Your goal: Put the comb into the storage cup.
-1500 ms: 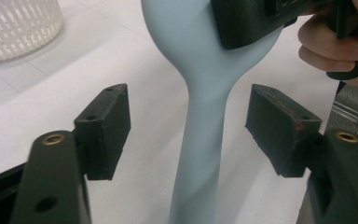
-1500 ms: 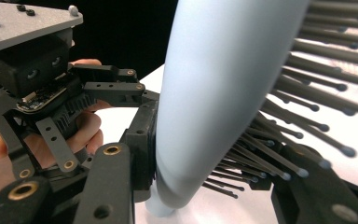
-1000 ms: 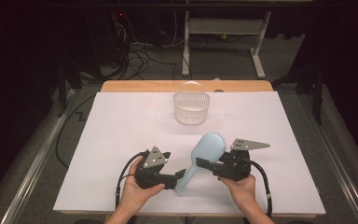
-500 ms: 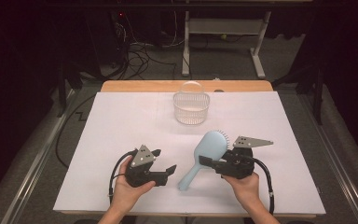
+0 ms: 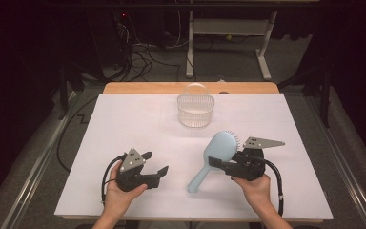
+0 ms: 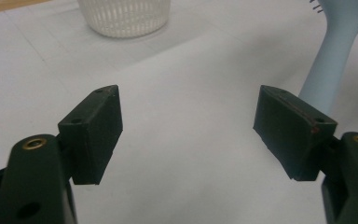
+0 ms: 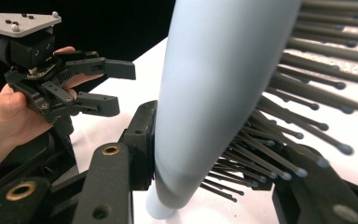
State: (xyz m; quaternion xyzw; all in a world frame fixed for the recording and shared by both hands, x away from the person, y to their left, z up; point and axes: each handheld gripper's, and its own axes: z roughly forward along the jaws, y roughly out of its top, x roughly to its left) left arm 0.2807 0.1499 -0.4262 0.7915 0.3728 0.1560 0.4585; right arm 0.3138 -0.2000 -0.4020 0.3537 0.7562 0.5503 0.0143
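Right gripper (image 5: 215, 163) holds the light blue hairbrush (image 5: 213, 155): its fingers (image 7: 140, 140) clamp the brush where handle meets head, bristles turned to one side, handle tip low over the white table (image 5: 124, 124). Left gripper (image 5: 155, 164) stands apart to the left, fingers (image 6: 93, 133) wide, nothing between them. White basket (image 5: 196, 109) sits farther back.
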